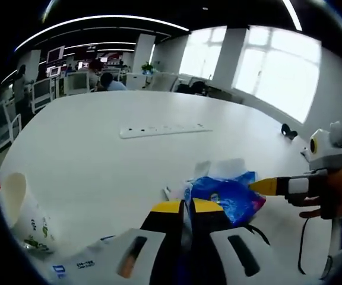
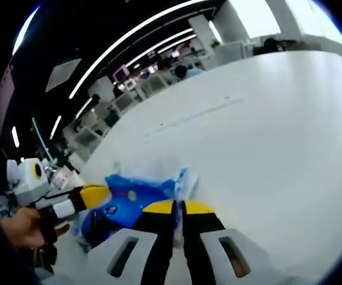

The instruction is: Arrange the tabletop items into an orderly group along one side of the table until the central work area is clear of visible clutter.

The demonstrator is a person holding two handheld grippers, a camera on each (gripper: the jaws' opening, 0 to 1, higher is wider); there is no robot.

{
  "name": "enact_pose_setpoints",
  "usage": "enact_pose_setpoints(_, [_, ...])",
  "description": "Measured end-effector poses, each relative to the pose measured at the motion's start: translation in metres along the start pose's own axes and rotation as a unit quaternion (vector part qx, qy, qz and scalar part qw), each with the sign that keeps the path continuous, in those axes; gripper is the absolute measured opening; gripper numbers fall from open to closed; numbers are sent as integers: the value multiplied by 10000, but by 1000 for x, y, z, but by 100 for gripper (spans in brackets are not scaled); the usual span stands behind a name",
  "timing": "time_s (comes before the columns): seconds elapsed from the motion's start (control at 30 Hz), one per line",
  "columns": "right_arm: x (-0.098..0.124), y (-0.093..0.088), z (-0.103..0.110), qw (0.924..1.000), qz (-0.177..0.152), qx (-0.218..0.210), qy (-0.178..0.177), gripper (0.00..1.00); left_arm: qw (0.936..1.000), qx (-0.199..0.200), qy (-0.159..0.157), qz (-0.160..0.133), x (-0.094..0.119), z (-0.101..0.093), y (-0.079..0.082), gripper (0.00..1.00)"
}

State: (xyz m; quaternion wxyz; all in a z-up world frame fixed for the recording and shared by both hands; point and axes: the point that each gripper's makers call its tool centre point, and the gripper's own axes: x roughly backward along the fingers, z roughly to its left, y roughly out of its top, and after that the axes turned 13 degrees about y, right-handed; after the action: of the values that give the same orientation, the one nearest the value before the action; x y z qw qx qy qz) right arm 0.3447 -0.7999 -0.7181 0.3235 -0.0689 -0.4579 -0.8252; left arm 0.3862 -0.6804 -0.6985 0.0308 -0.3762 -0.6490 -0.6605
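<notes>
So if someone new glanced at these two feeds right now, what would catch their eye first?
First the crinkled blue plastic bag, vivid against the white table, with both yellow-tipped grippers closed on it: the left gripper from below in its own view, the right gripper likewise in its own. Next, a paper cup tipped over at the left edge of the left gripper view, and a white power strip lying farther out mid-table.
</notes>
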Motion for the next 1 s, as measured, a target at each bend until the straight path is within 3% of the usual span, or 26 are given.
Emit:
enact_pose_setpoints(0.57, [42, 7, 6, 9991, -333, 178, -214, 0, 9996, -151, -216, -27, 27, -31, -1, 2])
enact_pose_setpoints(0.73, [62, 5, 0, 9985, -422, 146, -331, 0, 9993, -225, -305, 22, 32, -47, -5, 2])
enact_pose_setpoints(1.0, [100, -5, -19, 9962, -600, -33, -637, 0, 9971, -405, -635, 96, 36, -90, -14, 2])
